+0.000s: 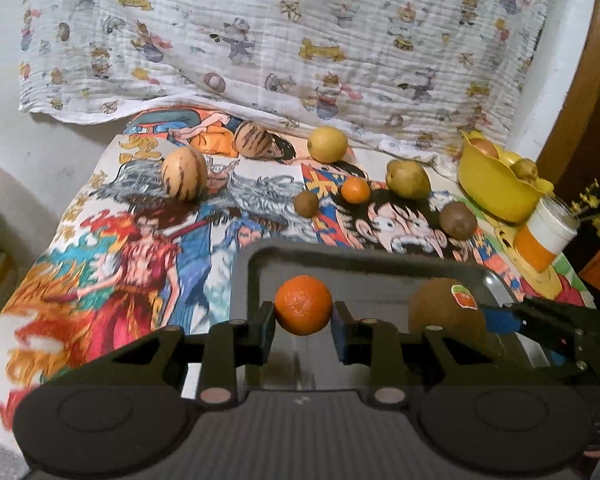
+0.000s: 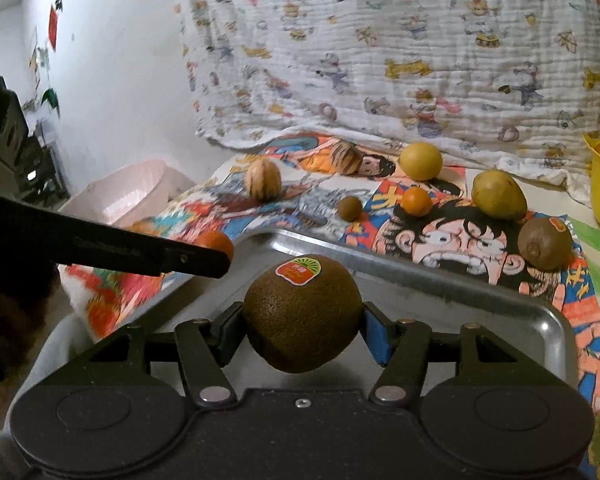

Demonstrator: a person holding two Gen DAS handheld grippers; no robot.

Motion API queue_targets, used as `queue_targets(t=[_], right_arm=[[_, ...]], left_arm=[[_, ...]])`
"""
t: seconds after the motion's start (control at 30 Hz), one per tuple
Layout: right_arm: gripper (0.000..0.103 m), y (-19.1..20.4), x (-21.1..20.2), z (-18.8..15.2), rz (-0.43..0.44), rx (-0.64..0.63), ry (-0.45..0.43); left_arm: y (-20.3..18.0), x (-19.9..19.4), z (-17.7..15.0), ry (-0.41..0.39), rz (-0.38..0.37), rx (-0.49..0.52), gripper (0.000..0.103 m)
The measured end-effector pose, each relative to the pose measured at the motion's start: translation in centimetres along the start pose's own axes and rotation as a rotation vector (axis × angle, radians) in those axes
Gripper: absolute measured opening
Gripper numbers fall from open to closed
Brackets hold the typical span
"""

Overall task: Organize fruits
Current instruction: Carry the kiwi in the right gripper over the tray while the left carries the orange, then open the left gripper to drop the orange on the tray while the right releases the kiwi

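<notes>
My left gripper [image 1: 303, 318] is shut on an orange [image 1: 303, 309] and holds it over the metal tray [image 1: 364, 270]. My right gripper [image 2: 303, 330] is shut on a stickered kiwi [image 2: 302, 314] over the same tray [image 2: 480, 300]; that kiwi also shows in the left wrist view [image 1: 446, 314]. On the cartoon cloth lie a striped melon [image 1: 185, 174], a second striped melon [image 1: 255, 140], a lemon [image 1: 327, 144], a pear [image 1: 407, 179], a small orange [image 1: 355, 190], a small kiwi [image 1: 306, 203] and a larger kiwi [image 1: 458, 220].
A yellow bowl [image 1: 496, 186] with fruit stands at the right edge, an orange-and-white cup [image 1: 546, 236] in front of it. A printed white cloth [image 1: 284, 40] hangs behind. A pink bin [image 2: 120, 196] stands left of the table.
</notes>
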State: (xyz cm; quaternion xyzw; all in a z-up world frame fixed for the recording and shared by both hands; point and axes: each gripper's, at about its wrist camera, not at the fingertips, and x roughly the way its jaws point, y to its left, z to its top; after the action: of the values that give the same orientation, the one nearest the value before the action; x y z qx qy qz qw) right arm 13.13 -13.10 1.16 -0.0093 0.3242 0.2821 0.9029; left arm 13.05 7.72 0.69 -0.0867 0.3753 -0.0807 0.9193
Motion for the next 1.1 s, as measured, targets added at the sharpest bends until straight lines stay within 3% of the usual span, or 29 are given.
queue_targets(t=[0.47, 1.1], right_arm=[[0.063, 0.6, -2.1, -2.2, -0.007, -0.030, 0.077], [0.064, 1.2, -1.7, -2.3, 0.034, -0.047, 0.104]], left_arm=[[-1.6, -2.0, -3.3, 0.054, -0.016, 0.066, 0.033], [-1.4, -1.8, -4.0, 0.102, 0.008, 0.077, 0.034]])
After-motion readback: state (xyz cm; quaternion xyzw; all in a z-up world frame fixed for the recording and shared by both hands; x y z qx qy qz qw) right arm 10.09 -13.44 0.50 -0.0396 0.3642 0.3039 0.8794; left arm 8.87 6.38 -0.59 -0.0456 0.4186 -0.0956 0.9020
